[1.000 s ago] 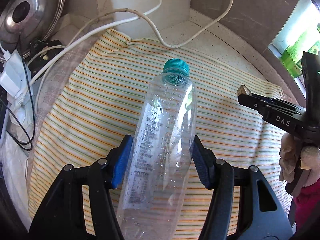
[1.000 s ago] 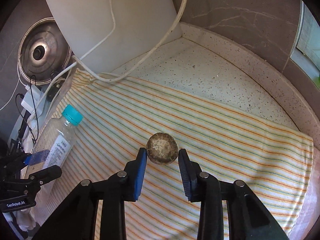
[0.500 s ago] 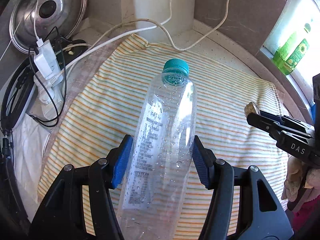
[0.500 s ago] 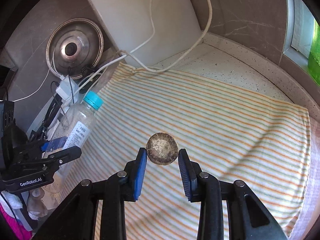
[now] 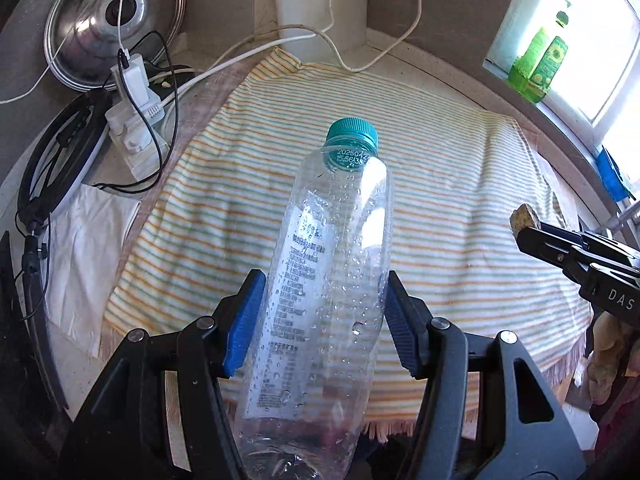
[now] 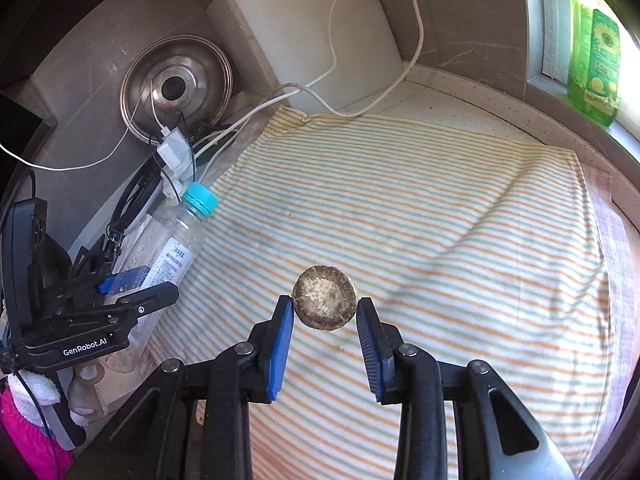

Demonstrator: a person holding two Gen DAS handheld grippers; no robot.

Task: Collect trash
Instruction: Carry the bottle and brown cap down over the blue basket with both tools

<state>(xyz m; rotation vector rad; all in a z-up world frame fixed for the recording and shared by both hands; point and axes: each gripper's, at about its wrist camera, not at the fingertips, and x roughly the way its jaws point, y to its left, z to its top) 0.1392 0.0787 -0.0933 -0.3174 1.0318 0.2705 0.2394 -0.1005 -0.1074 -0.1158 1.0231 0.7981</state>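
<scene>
A clear plastic bottle (image 5: 328, 280) with a teal cap sits between the blue pads of my left gripper (image 5: 324, 316), which is shut on it; droplets cling inside. The same bottle (image 6: 176, 248) and left gripper (image 6: 120, 300) show at the left of the right wrist view. My right gripper (image 6: 325, 320) is shut on a round brownish cork-like disc (image 6: 325, 298), held above the striped cloth (image 6: 420, 240). In the left wrist view that disc (image 5: 525, 218) pokes out at the tip of the right gripper (image 5: 532, 232) on the right.
The striped cloth (image 5: 440, 208) covers a speckled counter. At the back left are a steel pot lid (image 5: 112, 20), a power strip with chargers (image 5: 136, 120) and white cables (image 5: 332, 40). A white board (image 6: 320, 32) leans on the wall. A green bottle (image 6: 596, 48) stands on the sill. White tissue (image 5: 88, 248) lies left.
Both grippers have pulled back and risen a little from the counter, carrying the bottle and the disc. More of the cloth, the window sill and the power strip have come into view.
</scene>
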